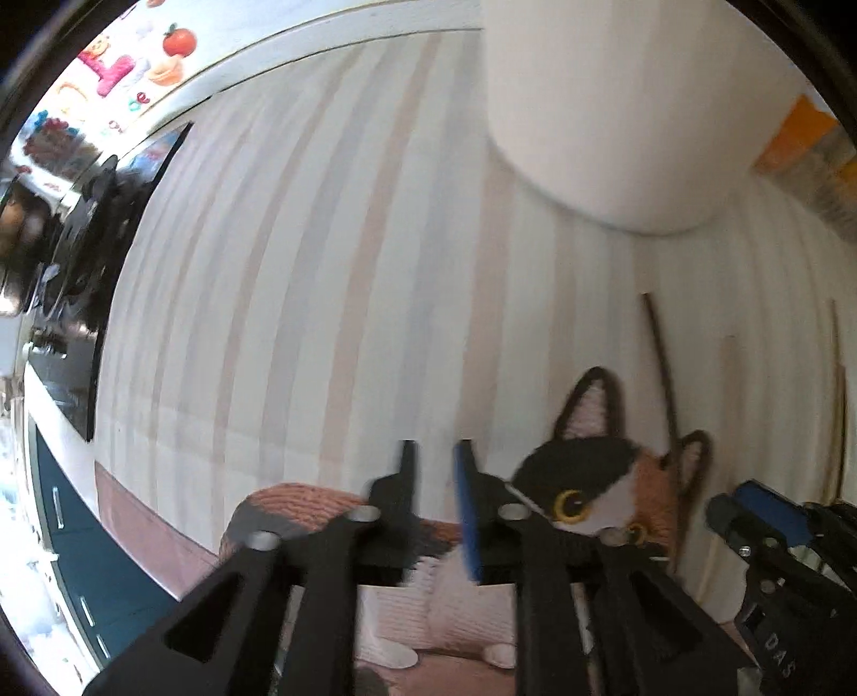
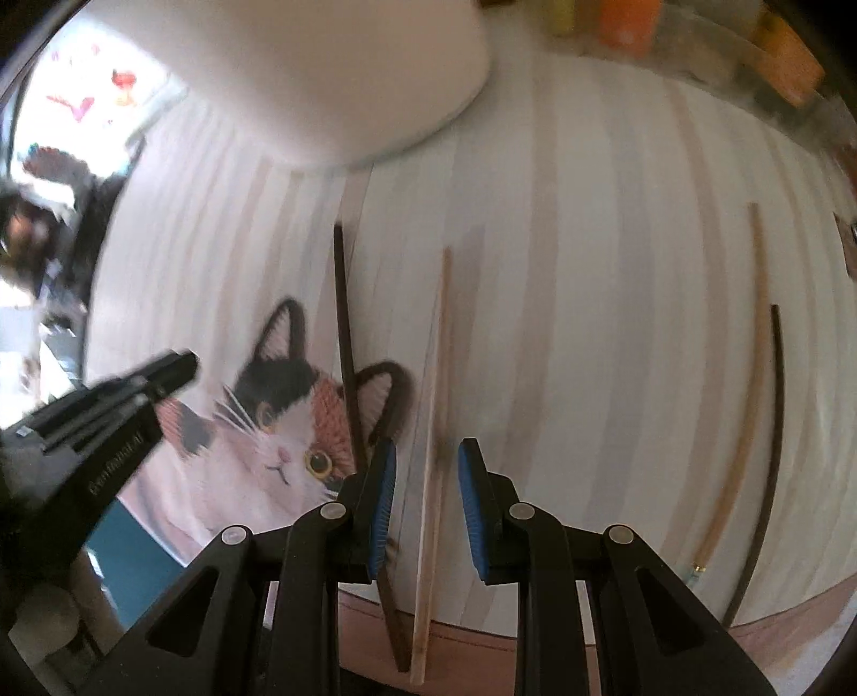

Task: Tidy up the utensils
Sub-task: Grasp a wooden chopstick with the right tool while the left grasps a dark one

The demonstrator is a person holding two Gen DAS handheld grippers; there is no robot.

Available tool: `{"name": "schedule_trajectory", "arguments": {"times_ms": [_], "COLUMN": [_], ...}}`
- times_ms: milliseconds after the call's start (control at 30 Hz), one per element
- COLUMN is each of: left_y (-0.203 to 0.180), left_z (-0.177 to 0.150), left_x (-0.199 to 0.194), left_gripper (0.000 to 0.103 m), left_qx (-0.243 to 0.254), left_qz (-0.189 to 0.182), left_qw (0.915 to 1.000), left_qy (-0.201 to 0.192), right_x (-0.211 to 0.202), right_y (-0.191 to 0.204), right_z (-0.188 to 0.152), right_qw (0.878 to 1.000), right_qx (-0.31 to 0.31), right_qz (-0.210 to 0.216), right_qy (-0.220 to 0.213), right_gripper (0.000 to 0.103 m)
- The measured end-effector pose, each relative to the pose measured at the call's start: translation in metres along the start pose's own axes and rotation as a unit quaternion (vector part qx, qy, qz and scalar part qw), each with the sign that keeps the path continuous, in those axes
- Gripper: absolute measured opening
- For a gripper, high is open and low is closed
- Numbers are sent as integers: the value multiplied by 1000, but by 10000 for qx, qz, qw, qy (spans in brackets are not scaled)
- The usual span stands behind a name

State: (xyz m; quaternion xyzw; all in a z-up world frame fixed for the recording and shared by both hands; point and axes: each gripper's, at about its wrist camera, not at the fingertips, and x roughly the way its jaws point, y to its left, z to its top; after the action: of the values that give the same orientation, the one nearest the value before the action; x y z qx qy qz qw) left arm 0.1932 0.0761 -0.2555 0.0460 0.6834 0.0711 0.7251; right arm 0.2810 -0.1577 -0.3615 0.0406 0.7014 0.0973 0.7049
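Several chopsticks lie on a striped placemat. In the right wrist view my right gripper is open, its blue pads either side of a light wooden chopstick. A dark chopstick lies just left of it. Another light chopstick and another dark chopstick lie at the right. A white cylindrical holder stands at the far end. My left gripper is open and empty over the cat picture; it shows in the right wrist view.
The cat picture is at the mat's near left corner. Orange and yellow containers stand behind the mat at the far right. Dark clutter sits off the mat's left edge. The teal table edge runs at the near left.
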Motion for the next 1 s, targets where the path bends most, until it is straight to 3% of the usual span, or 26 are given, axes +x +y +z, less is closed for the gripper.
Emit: {"name": "schedule_trajectory", "arguments": {"times_ms": [33,100,267,433,567,600,633,700,733,800,933,1000], "left_y": [0,-3,-35,-77,-108,-113,-117,-127,-130,-134,-122,-107], "left_z": [0,1,9,9,8,8,8,5,4,4,18,24], "left_x": [2,2,-4,-8,0,1,2,0,-2,-3,4,9], "left_gripper": [54,72,72,72,71,67,53,41,26,6,4,4], "left_qx": [-47,-56,145,372,737,815,898,1020,1071,1215,1344,1239], "left_qz": [-11,-116,-456,-1179,-1303,-1187,-1068,-919,-922,-828,-689,-686], "left_qw": [10000,9999,9988,9922,9878,9887,9895,9902,9898,9891,9885,9899], "left_qy": [14,10,-34,173,428,410,365,243,170,102,-30,13], "right_x": [-1,2,-6,-15,-18,-19,-20,-26,-27,-29,-25,-21], "right_y": [6,10,-18,-63,-80,-84,-89,-103,-107,-111,-95,-79], "right_z": [-1,0,-1,-2,0,-1,-2,-1,-2,-2,-2,-1], "right_qw": [9996,9983,9951,9946,9941,9944,9944,9940,9938,9938,9935,9950], "right_qx": [-136,-220,-51,324,636,719,788,918,955,946,862,811], "right_qz": [-250,-542,-989,-981,-872,-777,-708,-591,-566,-587,-741,-587], "right_qy": [-61,-66,-51,61,71,58,51,54,56,58,52,69], "right_gripper": [22,8,7,7,7,7,7,7,7,7,7,7]}}
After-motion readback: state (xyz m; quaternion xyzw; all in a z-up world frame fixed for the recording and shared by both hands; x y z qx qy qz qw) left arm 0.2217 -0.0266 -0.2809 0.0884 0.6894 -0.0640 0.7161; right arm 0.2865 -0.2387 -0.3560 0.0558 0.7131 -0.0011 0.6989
